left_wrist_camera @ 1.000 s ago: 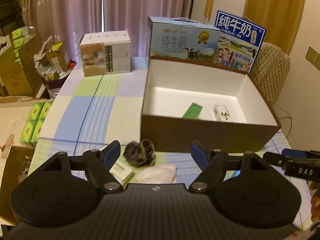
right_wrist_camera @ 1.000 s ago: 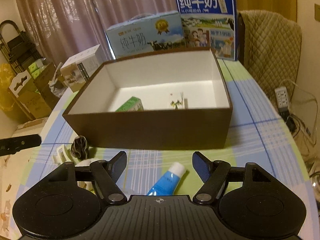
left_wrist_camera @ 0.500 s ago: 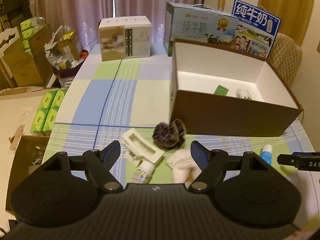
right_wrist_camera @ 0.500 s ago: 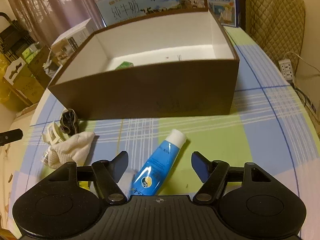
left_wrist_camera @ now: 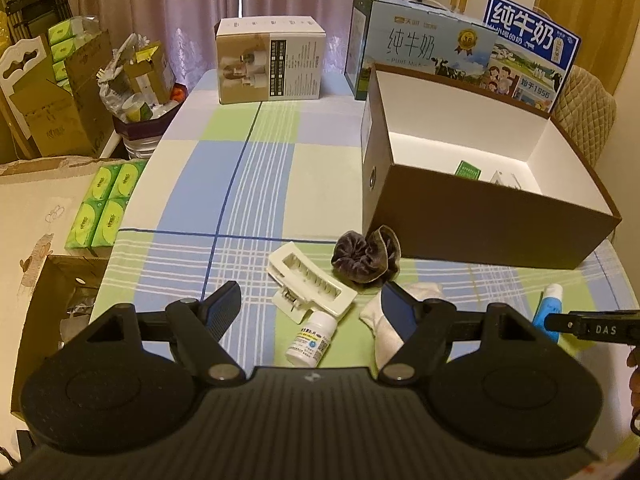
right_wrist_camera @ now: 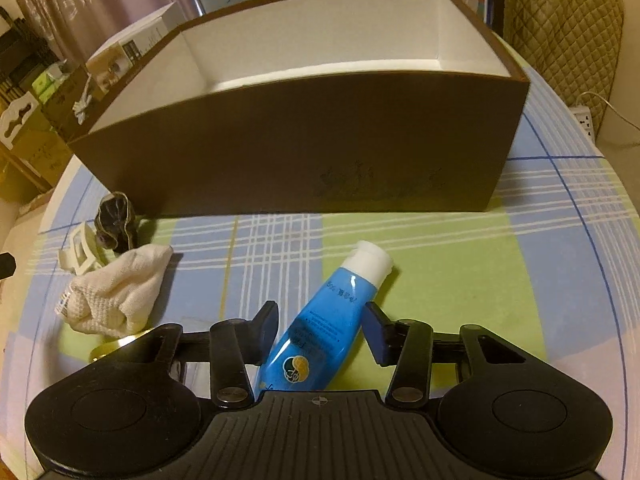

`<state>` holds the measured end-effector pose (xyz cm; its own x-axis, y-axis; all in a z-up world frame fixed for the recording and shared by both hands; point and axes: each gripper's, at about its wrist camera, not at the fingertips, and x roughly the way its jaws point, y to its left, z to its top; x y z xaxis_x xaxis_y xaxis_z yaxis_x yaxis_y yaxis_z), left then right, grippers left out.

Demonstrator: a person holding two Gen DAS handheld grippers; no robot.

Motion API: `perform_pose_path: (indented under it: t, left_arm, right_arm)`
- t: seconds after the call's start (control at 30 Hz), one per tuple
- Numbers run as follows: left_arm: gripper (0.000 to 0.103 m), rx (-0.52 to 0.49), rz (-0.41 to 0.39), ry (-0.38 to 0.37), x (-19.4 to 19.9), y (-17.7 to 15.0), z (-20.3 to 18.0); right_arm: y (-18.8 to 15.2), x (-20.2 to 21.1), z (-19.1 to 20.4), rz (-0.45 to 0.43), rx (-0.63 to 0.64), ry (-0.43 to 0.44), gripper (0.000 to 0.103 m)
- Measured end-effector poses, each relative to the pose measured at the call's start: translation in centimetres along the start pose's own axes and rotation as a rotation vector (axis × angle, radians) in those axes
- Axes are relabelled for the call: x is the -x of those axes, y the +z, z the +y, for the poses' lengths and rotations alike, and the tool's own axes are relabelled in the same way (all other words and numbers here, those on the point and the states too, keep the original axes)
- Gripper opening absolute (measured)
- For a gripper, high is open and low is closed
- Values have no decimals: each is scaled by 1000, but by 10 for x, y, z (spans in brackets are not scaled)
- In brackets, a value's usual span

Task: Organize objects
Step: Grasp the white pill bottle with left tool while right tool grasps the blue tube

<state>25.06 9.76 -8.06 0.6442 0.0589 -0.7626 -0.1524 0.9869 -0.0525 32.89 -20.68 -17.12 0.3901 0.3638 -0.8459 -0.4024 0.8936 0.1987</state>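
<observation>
1. The right tool [right_wrist_camera: 320,330] is closing, with the blue tube [right_wrist_camera: 320,332] lying between its jaws; the pads look just short of the tube's sides, and real contact is hard to judge.
2. The tube lies on the desk [right_wrist_camera: 460,280], white cap [right_wrist_camera: 372,260] pointing far, toward the brown box [right_wrist_camera: 300,152]. Its print is too small to read, and its tail is hidden under the tool body.
3. The left tool [left_wrist_camera: 310,310] stands wide open and holds nothing. Between its jaws on the desk lie a white bottle [left_wrist_camera: 312,338] with an unreadable label and a cream hair clip [left_wrist_camera: 310,280].
4. A dark scrunchie [left_wrist_camera: 366,260] lies just past the clip, against the box's near wall; a white cloth [left_wrist_camera: 384,320] is partly hidden by the left tool's right finger.
5. The box is open; a green packet [left_wrist_camera: 468,169] and a white item [left_wrist_camera: 506,179] peek over its near wall.
6. Behind the box, milk cartons [left_wrist_camera: 416,50] read "纯牛奶", "PURE MILK" and "1956".
7. "DAS" shows on the right tool at the left view's right edge.
</observation>
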Motion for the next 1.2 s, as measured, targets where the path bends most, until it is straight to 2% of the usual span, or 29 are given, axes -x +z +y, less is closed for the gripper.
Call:
perform_pose_path:
  t: [0.07,0.13,0.17,0.4,0.6,0.77,0.87,0.97,1.17,1.2]
  left_arm:
    - [74,-3,11,-2,-2,-1,1]
    - [74,-8,20,-10,-4,-3,1]
    - [74,-12,25,-13,-5,-4,1]
    - [73,-46,46,-10,-12,-9,-1]
    - [73,-97,84,3,-27,-14,0]
    - [73,-47,111,-10,-47,-9,10]
    - [73,-36,116,-5,-62,-6,12]
    - [72,-10,155,-22,-78,-6,13]
    - [62,-119,189,-27,-81,-15,5]
    - [55,-141,196,-29,-82,-17,2]
  right_arm:
    - [-1,-3,2,6,27,-14,43]
    - [-3,-8,3,24,56,-33,32]
    - [-5,-10,4,34,79,-39,30]
    - [-6,-7,5,52,230,-33,21]
    - [-1,-4,-13,52,223,-84,21]
    - [3,-2,-24,29,215,-131,21]
    - [3,-2,-24,25,211,-121,21]
    - [4,-4,-24,26,215,-112,21]
    - [6,-4,-29,33,183,-87,21]
    - [6,-4,-29,34,181,-85,21]
